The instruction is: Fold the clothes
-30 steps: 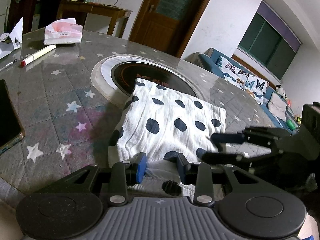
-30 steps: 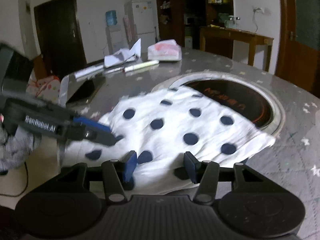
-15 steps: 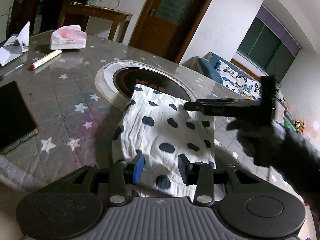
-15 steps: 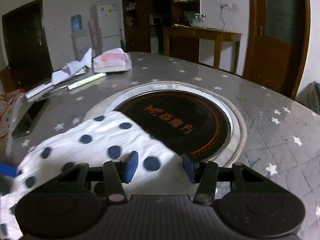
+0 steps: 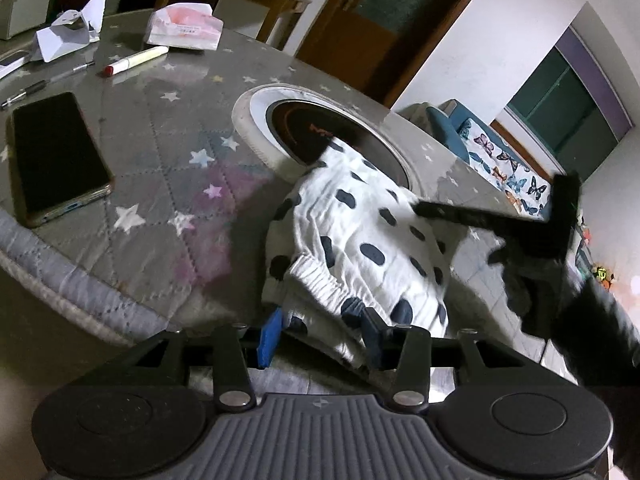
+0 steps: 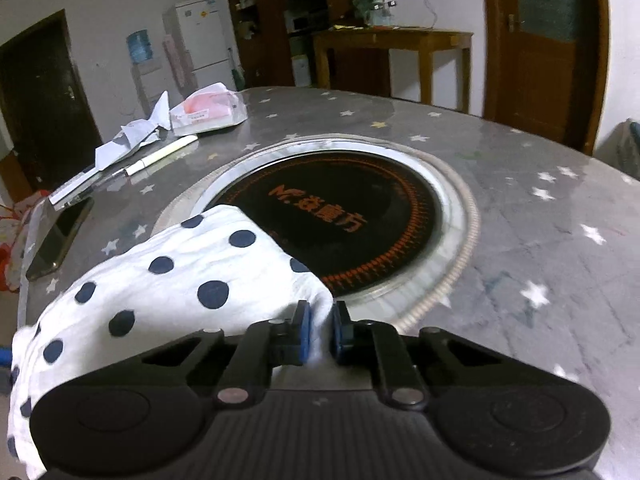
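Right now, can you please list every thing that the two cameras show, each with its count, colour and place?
polka-dot garment: 1, white with dark dots, table's near edge, one corner over the cooktop
cooktop: 1, black with orange print, set in the table's middle
table: 1, grey with stars
phone: 1, black, table's left side
marker: 1, white with red cap, beyond the phone
tissue pack: 1, pink and white, far side
crumpled paper: 1, white, far left
pens: 2, dark, above the phone
left tongs: 1, black with blue pads, opening, the garment's elastic hem between them
right tongs: 1, black with blue pads, closing on the garment's corner
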Motion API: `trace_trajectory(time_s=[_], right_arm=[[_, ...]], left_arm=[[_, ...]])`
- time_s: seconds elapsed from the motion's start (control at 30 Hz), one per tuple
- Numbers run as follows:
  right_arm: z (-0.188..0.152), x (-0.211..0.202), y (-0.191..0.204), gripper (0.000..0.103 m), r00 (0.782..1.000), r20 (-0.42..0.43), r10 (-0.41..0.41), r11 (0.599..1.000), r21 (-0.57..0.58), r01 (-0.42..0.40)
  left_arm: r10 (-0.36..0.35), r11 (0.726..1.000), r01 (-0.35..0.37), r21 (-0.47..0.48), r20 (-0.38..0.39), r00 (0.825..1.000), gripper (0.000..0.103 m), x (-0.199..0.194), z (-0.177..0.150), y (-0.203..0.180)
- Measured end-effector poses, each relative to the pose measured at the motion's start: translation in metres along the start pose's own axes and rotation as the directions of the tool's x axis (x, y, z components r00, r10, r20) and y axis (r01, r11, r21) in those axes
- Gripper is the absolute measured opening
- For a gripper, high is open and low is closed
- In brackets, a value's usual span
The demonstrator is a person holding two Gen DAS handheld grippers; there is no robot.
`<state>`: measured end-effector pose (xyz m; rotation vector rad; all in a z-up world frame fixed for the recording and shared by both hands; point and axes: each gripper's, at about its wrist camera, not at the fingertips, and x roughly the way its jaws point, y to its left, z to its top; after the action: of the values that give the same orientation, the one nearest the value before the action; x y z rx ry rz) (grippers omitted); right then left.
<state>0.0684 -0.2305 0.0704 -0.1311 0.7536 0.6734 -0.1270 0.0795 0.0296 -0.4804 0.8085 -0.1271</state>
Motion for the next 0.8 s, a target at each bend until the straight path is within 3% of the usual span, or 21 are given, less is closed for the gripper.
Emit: trace_trajectory(time_s=[0.23,0.47,0.63,0.73,0.8], right_arm=[[-0.04,-0.048,-0.022,0.01,0.986,0.019,-0.167,0.985,0.056,0.166],[-0.083,-0.091,-0.039,0.01,0.929,0.027,-0.368,0.921,0.143,0.361],[-0.107,-0.117,-0.051,0.011,0.891,0.026,-0.452,0.871,0.229,0.435],[-0.112,-0.131,-0.052,0.015,0.881,0.041,-0.47,0.862,0.237,0.449],[-0.11,-0.139,-0.044,0.017,0.886,0.066,-0.459,0.874,0.213,0.436]], left_arm=[[-0.041,0.999,0.041,0.021,-0.011,0.999,0.046,0.032,0.021,-0.012],[-0.092,0.991,0.095,0.095,-0.036,0.995,0.043,0.084,0.049,-0.048],[-0.117,0.979,0.127,0.158,-0.07,0.991,0.043,0.118,0.063,-0.077],[-0.111,0.976,0.123,0.18,-0.076,0.991,0.044,0.125,0.067,-0.087],[-0.109,0.974,0.119,0.19,-0.065,0.992,0.046,0.121,0.068,-0.089]])
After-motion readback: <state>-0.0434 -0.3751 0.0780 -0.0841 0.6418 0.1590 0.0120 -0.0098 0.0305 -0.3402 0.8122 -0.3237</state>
